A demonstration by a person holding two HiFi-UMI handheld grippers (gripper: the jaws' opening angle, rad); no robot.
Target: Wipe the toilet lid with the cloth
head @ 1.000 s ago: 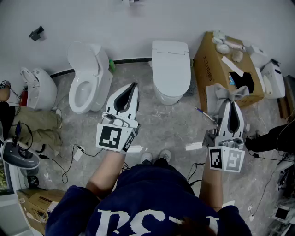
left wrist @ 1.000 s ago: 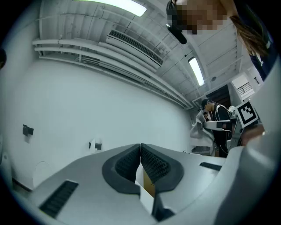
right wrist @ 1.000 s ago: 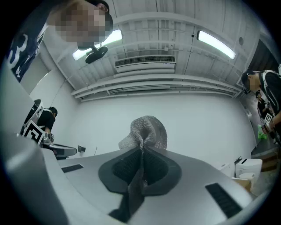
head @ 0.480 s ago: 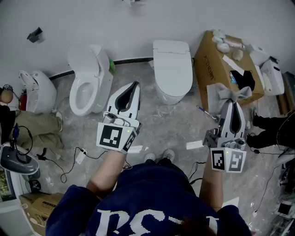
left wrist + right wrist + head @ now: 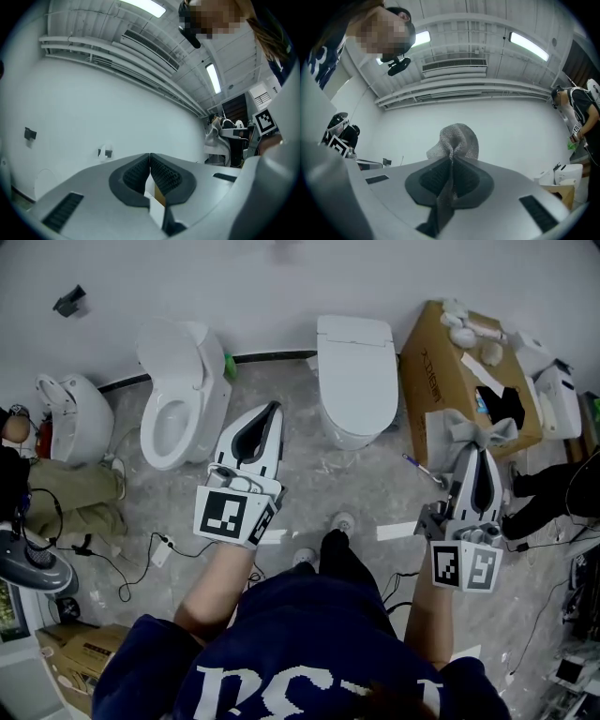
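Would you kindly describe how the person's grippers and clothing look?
Both the left gripper and right gripper are light grey tapering shells with black ribbed pads on their jaws. Each carries a white cube with black square markers. The person wears a navy top with white lettering.

Three toilets stand along the wall ahead of you: a closed toilet, an open toilet and a small toilet at far left. You carry two grippers, the left gripper and the right gripper, and one cloth. Two cardboard boxes are visible: the large box and the corner box.
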